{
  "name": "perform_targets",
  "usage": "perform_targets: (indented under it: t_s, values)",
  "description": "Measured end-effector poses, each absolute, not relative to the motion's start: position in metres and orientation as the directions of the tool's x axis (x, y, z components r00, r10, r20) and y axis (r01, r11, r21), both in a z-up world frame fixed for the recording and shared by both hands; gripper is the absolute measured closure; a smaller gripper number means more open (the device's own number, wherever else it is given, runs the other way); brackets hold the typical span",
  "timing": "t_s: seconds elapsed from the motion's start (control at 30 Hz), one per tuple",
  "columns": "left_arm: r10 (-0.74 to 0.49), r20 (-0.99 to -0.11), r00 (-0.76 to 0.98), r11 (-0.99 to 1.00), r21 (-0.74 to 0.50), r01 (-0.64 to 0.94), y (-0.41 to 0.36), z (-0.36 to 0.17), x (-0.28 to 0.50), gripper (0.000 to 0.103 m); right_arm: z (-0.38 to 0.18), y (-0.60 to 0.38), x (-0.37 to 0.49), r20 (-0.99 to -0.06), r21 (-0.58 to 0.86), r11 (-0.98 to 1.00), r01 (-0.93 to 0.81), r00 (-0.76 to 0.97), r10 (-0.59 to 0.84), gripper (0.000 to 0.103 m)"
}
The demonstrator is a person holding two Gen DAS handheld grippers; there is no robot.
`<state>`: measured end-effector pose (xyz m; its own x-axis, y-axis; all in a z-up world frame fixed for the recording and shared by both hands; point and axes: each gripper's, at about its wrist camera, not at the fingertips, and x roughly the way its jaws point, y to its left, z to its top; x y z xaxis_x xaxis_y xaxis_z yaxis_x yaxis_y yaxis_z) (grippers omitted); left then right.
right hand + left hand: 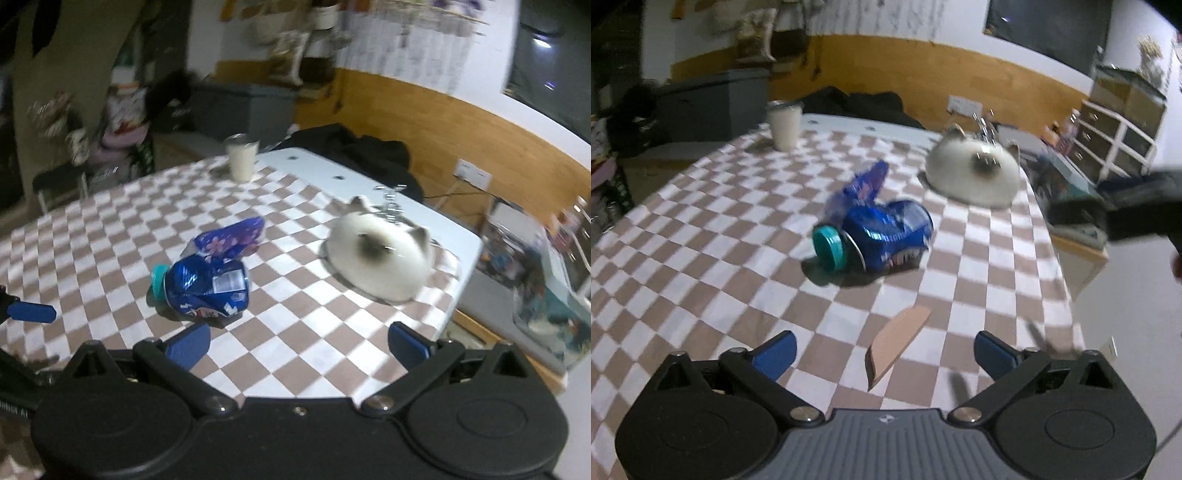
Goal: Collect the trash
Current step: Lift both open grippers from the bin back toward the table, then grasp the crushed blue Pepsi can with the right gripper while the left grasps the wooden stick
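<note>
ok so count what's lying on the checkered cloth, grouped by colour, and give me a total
Blue: 2 (crushed pouch with teal cap, wrapper)
White: 2 (cup, cat-face dome)
Tan: 1 (card scrap)
Total: 5

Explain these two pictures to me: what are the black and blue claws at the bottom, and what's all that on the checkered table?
Each picture comes from a camera on a hand-held gripper, looking out past its two blue fingers. A person carries one per hand; no robot is involved. The left gripper and right gripper are both open and hold nothing. On the checkered tablecloth lie a crushed blue bottle with a teal cap, a purple wrapper, a scrap of cardboard, a white cup and a cat-shaped plush.
</note>
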<state>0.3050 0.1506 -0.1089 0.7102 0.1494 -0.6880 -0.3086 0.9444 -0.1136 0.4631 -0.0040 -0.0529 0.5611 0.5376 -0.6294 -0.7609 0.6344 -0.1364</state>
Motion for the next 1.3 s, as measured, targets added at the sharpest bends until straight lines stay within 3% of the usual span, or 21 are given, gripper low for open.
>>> perform_targets:
  t_s: [0.13, 0.4, 0.47, 0.63, 0.77, 0.87, 1.0, 1.3]
  values:
    - [0.090, -0.698, 0.710, 0.953, -0.147, -0.265, 0.161, -0.131, 0.318, 0.020, -0.064, 0.029, 0.475, -0.655, -0.125, 0.551, -0.825, 0.486, 0.578, 0.005]
    - [0.008, -0.674, 0.738, 0.961, -0.198, -0.191, 0.167, -0.157, 0.344, 0.040, -0.080, 0.093, 0.526, -0.708, 0.104, 0.566, -0.818, 0.339, 0.619, 0.027]
    - [0.010, -0.690, 0.723, 0.964, -0.185, -0.191, 0.165, -0.162, 0.348, 0.048, -0.085, 0.112, 0.537, -0.713, 0.138, 0.575, -0.806, 0.322, 0.623, 0.029]
    - [0.048, -0.698, 0.714, 0.969, -0.141, -0.202, 0.159, -0.167, 0.345, 0.057, -0.102, 0.166, 0.563, -0.753, 0.176, 0.604, -0.777, 0.289, 0.591, 0.032]
    - [0.070, -0.705, 0.705, 0.962, -0.140, -0.235, 0.160, -0.166, 0.340, 0.072, -0.119, 0.202, 0.572, -0.801, 0.167, 0.617, -0.769, 0.259, 0.540, 0.032]
    - [0.064, -0.714, 0.698, 0.955, -0.158, -0.250, 0.161, -0.164, 0.336, 0.075, -0.131, 0.219, 0.571, -0.837, 0.126, 0.608, -0.784, 0.245, 0.489, 0.034]
    - [0.078, -0.726, 0.684, 0.943, -0.169, -0.287, 0.161, -0.162, 0.327, 0.075, -0.125, 0.213, 0.554, -0.855, 0.084, 0.560, -0.824, 0.228, 0.465, 0.050]
    - [0.114, -0.744, 0.658, 0.906, -0.195, -0.377, 0.157, -0.159, 0.301, 0.076, -0.100, 0.134, 0.512, -0.852, 0.138, 0.510, -0.849, 0.160, 0.499, 0.052]
